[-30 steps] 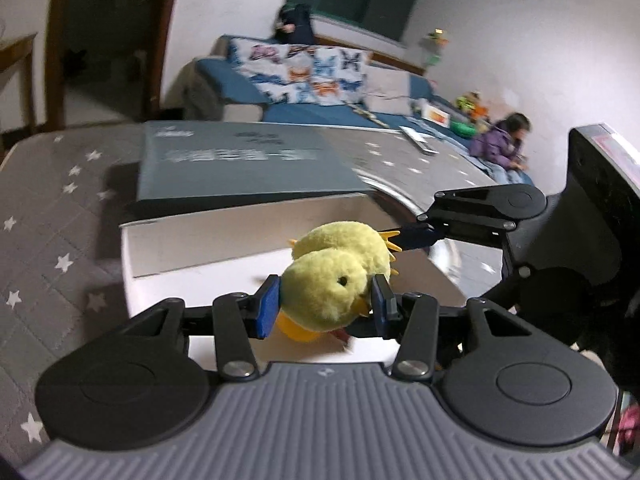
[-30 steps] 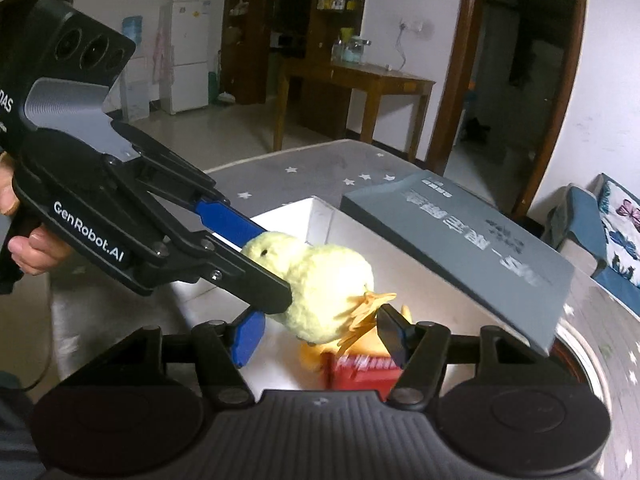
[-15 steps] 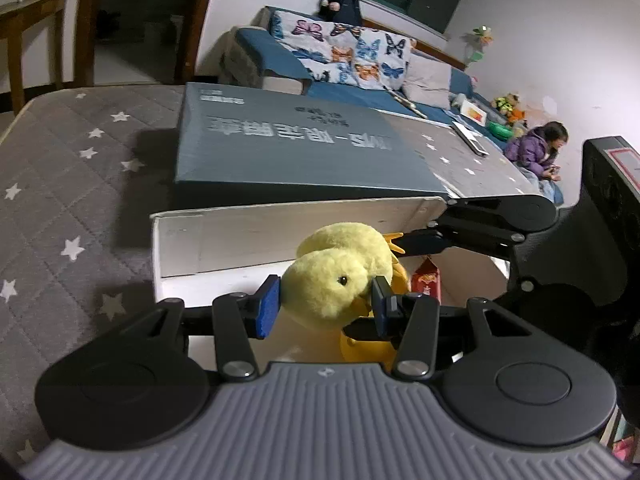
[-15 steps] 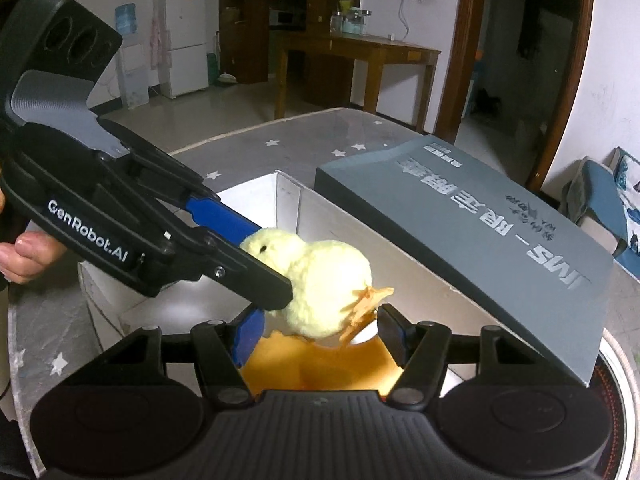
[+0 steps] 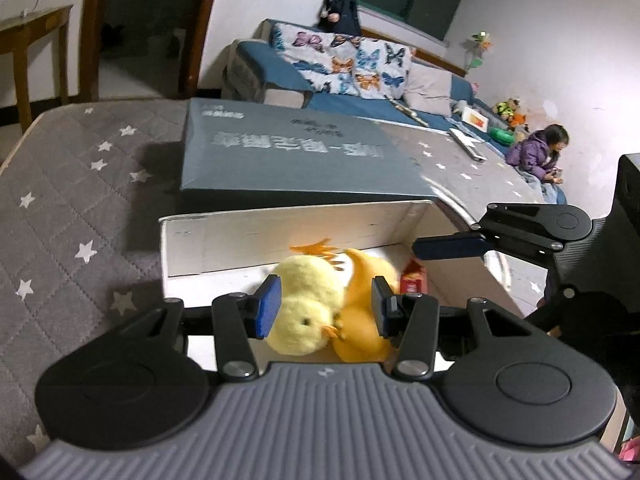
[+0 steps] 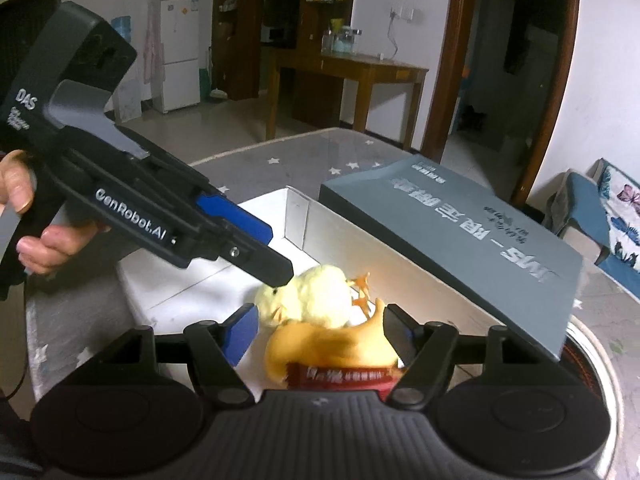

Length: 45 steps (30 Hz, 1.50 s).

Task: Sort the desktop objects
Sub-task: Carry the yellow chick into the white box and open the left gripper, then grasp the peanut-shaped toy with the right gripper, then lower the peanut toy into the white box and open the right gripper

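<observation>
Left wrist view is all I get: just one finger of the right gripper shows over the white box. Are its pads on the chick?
Observer: No. In the right wrist view the right gripper has just been opening its jaws. Both pads stand clear of the plush chick, which lies between them with an orange plush toy.
Operator: Is the left one pinching it?
Observer: Cannot tell. From this side, one fingertip of the left gripper sits at the chick's head.
Operator: And the red thing?
Observer: A red-brown snack packet, lying flat against the orange toy inside the white box.
</observation>
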{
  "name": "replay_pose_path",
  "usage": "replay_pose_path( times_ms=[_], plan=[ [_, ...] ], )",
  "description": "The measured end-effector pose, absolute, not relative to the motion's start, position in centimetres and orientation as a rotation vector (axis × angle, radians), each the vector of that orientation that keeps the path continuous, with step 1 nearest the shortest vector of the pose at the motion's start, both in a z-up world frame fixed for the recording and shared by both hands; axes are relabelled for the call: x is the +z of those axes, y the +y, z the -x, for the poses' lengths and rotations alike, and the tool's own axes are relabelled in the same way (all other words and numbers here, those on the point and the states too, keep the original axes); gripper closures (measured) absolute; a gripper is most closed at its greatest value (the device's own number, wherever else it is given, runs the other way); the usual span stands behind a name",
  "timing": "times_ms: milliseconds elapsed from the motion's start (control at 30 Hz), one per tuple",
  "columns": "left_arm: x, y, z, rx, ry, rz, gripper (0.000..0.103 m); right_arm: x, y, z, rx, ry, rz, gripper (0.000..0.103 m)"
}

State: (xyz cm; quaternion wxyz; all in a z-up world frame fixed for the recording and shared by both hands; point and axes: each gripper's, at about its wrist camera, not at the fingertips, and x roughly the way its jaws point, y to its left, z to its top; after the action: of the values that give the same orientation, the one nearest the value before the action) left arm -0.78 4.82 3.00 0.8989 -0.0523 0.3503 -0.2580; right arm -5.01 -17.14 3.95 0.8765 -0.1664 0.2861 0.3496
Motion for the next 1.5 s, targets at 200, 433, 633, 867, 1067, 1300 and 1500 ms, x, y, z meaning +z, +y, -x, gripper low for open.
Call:
replay_pose_path(
  times_ms=[200, 433, 633, 867, 1067, 1300, 1500],
  plan=[
    [4.2, 3.7, 4.5, -0.599, 0.684, 0.068, 0.054, 5.0, -19.8, 9.5, 0.702, 0.581, 0.327, 0.028],
    [4.5, 2.1, 8.8, -0.687, 0.663, 0.026, 0.054, 4.3, -23.6, 15.0, 0.637, 0.623, 0.290, 0.023],
    [3.5, 0.2, 11.0, -0.759, 0.688, 0.007, 0.053, 1.7, -25.4, 16.7, 0.579, 0.720, 0.268, 0.025],
    [2.0, -2.2, 11.2, -0.804, 0.747, -0.015, 0.053, -1.0, -25.5, 15.2, 0.555, 0.785, 0.234, 0.034],
    [1.1, -3.1, 10.6, -0.819, 0.778, -0.025, 0.053, -2.2, -25.3, 14.5, 0.573, 0.820, 0.226, 0.061],
    [1.6, -1.6, 10.4, -0.793, 0.765, -0.006, 0.052, -0.5, -25.3, 15.3, 0.605, 0.790, 0.214, 0.061],
    [3.6, 1.3, 10.3, -0.720, 0.683, 0.027, 0.044, 4.1, -23.8, 15.6, 0.687, 0.667, 0.249, 0.061]
  ],
)
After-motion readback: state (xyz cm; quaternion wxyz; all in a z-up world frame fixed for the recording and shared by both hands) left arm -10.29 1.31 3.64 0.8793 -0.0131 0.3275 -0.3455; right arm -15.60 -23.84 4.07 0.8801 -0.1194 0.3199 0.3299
